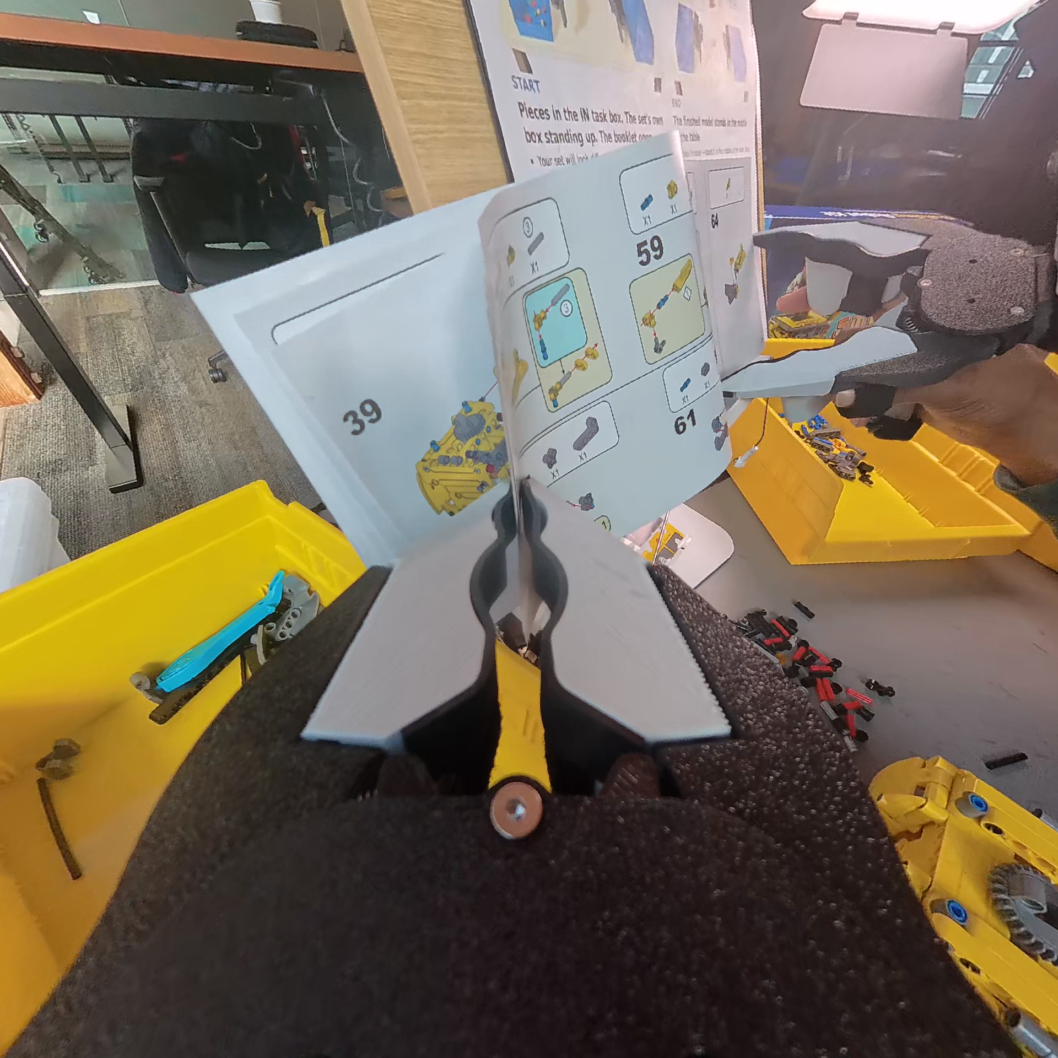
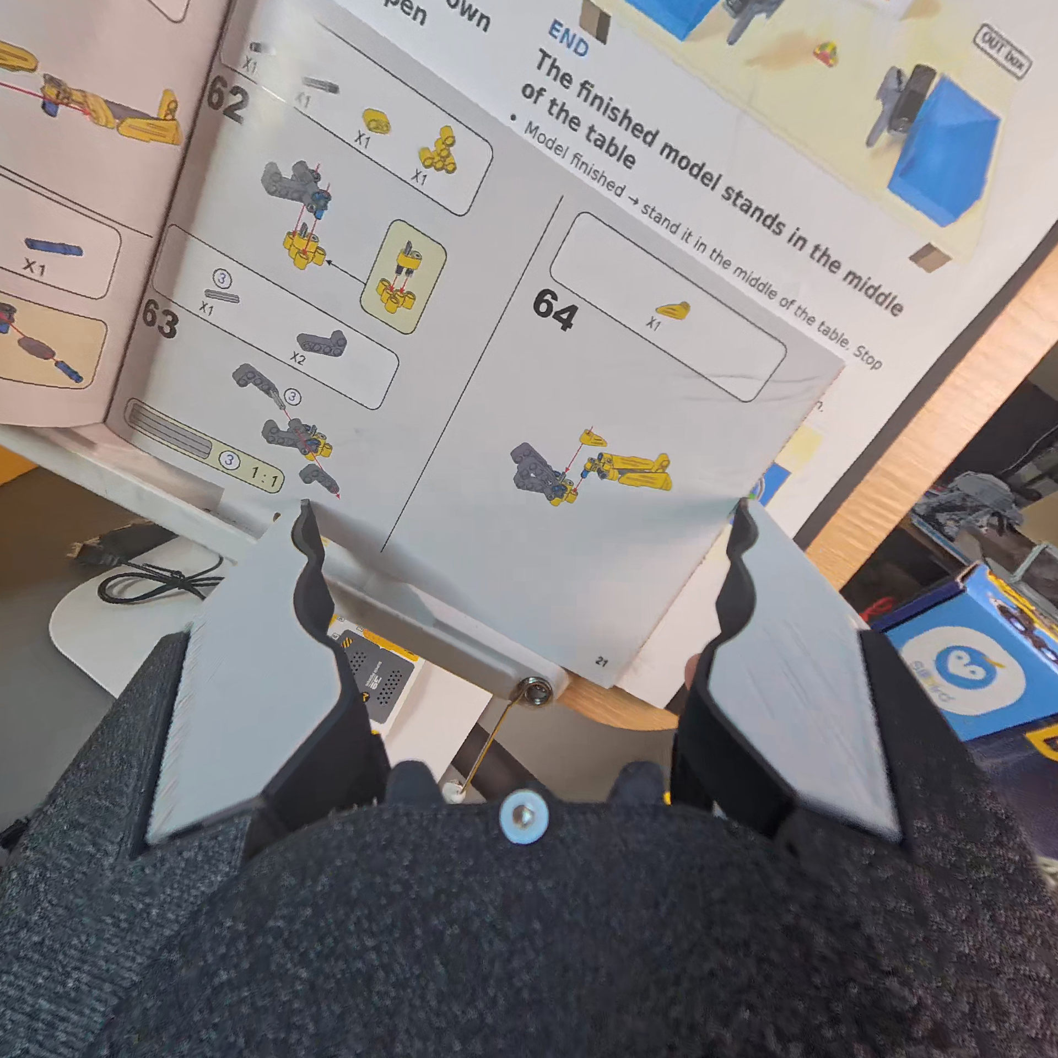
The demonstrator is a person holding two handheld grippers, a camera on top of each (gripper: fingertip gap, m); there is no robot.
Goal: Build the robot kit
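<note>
The instruction booklet [image 1: 601, 343] stands open above the desk [image 1: 944, 647], a page pinched between my fully closed left hand-held gripper [image 1: 522, 486], while my right hand-held gripper [image 2: 521, 509], jaws wide apart and empty, hovers before the right-hand page.

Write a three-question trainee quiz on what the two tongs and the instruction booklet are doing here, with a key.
1. True or false: the left tongs are shut on a page of the instruction booklet.
2. Multiple choice: the right tongs are A) shut on a brick, B) open in front of a booklet page, C) shut on the blue box.
3. Fill in: the small black and red pins lie loose on the grey ____, not in the yellow bin.

Key: 1 true; 2 B; 3 table.
</note>
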